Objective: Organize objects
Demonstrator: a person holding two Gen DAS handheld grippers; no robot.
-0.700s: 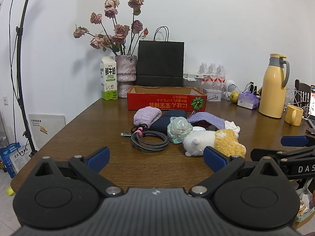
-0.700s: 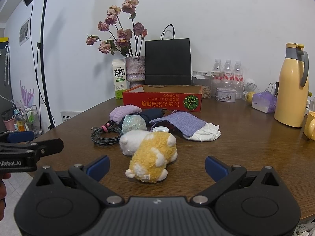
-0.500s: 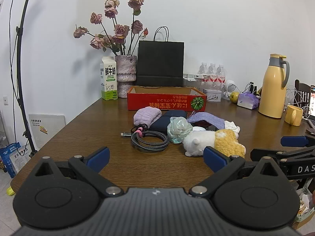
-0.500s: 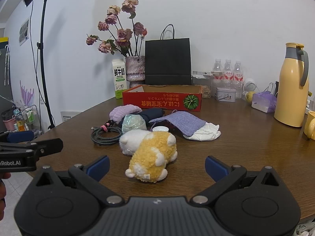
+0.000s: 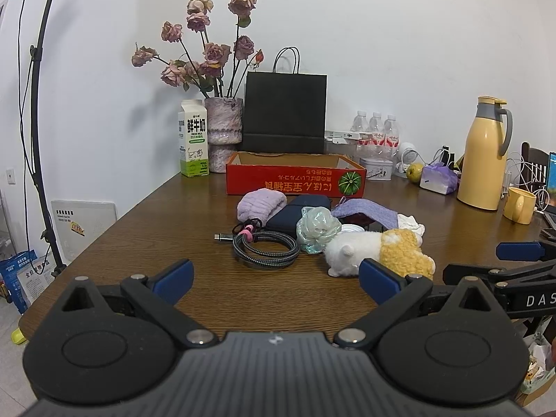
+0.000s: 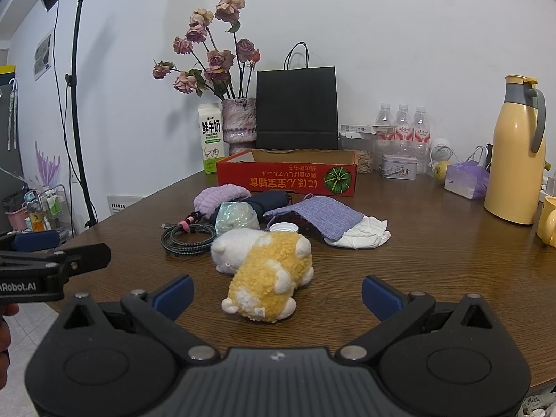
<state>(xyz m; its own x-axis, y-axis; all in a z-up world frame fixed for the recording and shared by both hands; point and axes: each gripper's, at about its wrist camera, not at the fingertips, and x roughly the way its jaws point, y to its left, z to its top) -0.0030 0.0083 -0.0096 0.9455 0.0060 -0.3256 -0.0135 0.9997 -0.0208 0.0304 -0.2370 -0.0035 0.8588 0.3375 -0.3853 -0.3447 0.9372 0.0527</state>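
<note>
left gripper (image 5: 274, 283) | blk body, blue pads, silver screws | right gripper (image 6: 276, 292) | same, white lettering

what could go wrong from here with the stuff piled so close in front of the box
1. The plush toy lies against the crinkly plastic bundle and a small white cap; lifting it with the open right tongs may knock those aside.
2. The coiled cable has a loose plug end that could snag its neighbours.
3. The red box is shallow, so bulky items might spill over.

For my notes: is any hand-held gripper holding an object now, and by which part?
Nothing is held. The left hand-held gripper and right hand-held gripper are both open and empty.
</note>
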